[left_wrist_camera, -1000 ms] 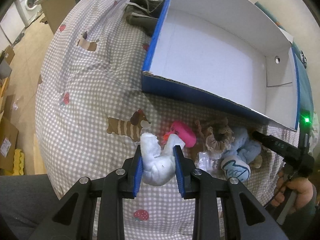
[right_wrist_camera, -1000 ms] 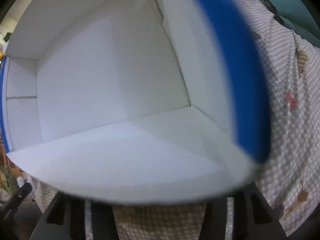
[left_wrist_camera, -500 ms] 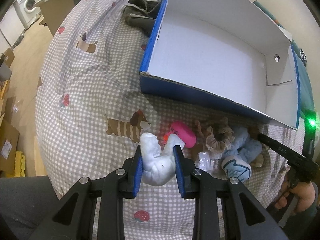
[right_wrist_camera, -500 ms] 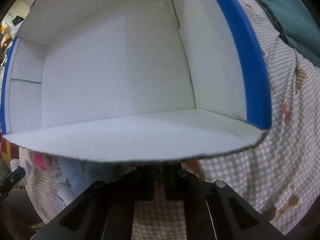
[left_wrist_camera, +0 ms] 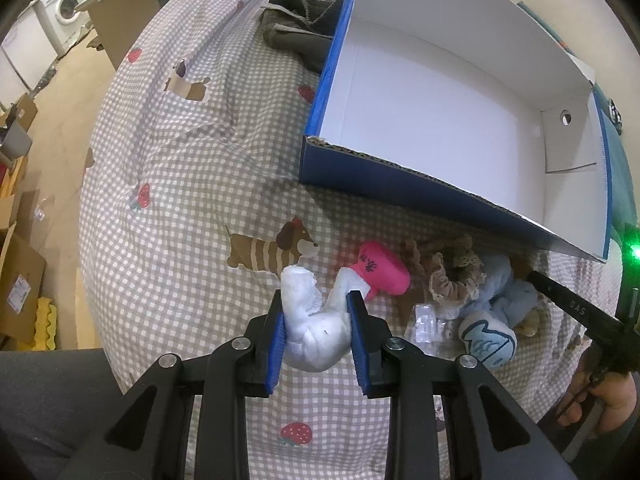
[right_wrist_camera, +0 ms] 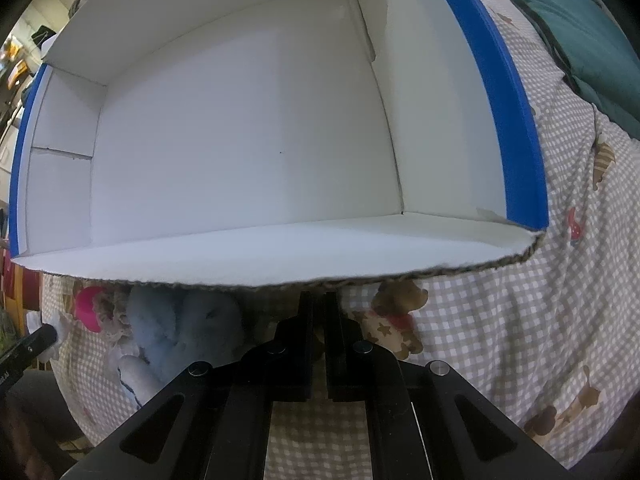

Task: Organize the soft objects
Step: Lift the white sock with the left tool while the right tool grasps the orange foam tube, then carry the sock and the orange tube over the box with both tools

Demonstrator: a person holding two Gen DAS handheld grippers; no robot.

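L gripper (left_wrist_camera: 316, 332) has its fingers pinching the white plush (left_wrist_camera: 312, 324), just in front of the blue box (left_wrist_camera: 400, 184) on the checked bedspread (left_wrist_camera: 180, 200). R gripper (right_wrist_camera: 316, 344) sits at the box's near wall w/ fingers pressed together, nothing visibly between them. Box interior is empty, so no toy is stowed yet.

Risks, as I read it: the white plush is squashy and only mid-body is clamped, so it could slip or snag the near rim on the way over. The box rests on soft bedding; a nudge from the R gripper could tip or slide it.

Views: L cam shows the pink plush (left_wrist_camera: 380, 270), frilly brown toy (left_wrist_camera: 452, 276) and light blue plush (left_wrist_camera: 496, 304) in front of the box, plus dark clothing (left_wrist_camera: 296, 28) beside its far-left corner. R cam alone shows a small bear (right_wrist_camera: 394, 320) below the near rim and a teal cushion (right_wrist_camera: 568, 28) right of the box.
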